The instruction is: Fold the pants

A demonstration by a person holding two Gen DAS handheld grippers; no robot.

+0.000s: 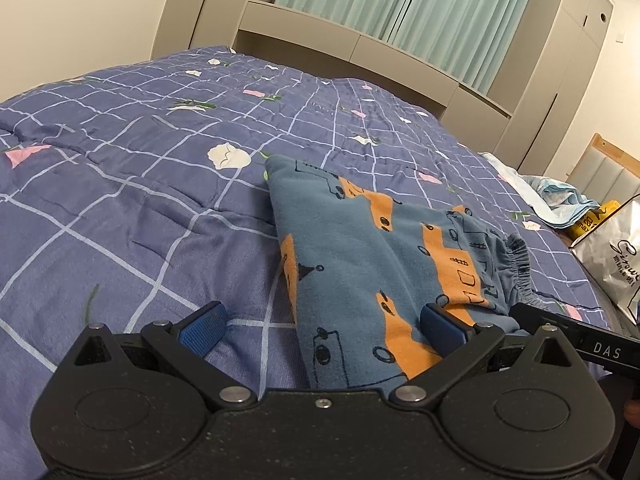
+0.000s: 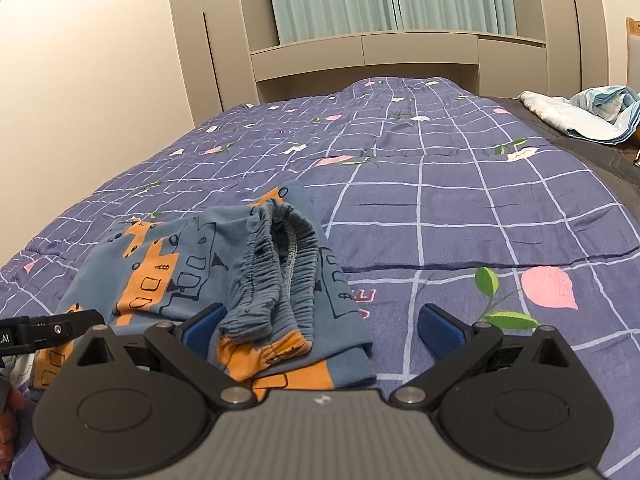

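Small blue pants with orange and black prints (image 1: 372,264) lie folded in a compact pile on the purple checked quilt (image 1: 140,184). Their gathered elastic waistband (image 2: 280,264) faces the right wrist view, on top of the pile (image 2: 168,276). My left gripper (image 1: 322,326) is open, low over the pile's near edge, its right finger resting on the cloth. My right gripper (image 2: 320,324) is open, low at the waistband end, its left finger against the cloth, holding nothing. Each gripper's side shows in the other's view.
The quilt (image 2: 460,208) covers a wide bed. A beige cabinet wall (image 2: 360,56) and green curtains stand behind. Crumpled light-blue cloth (image 2: 592,112) lies at the bed's far right. A white printed bag (image 1: 612,256) and a yellow item sit beside the bed.
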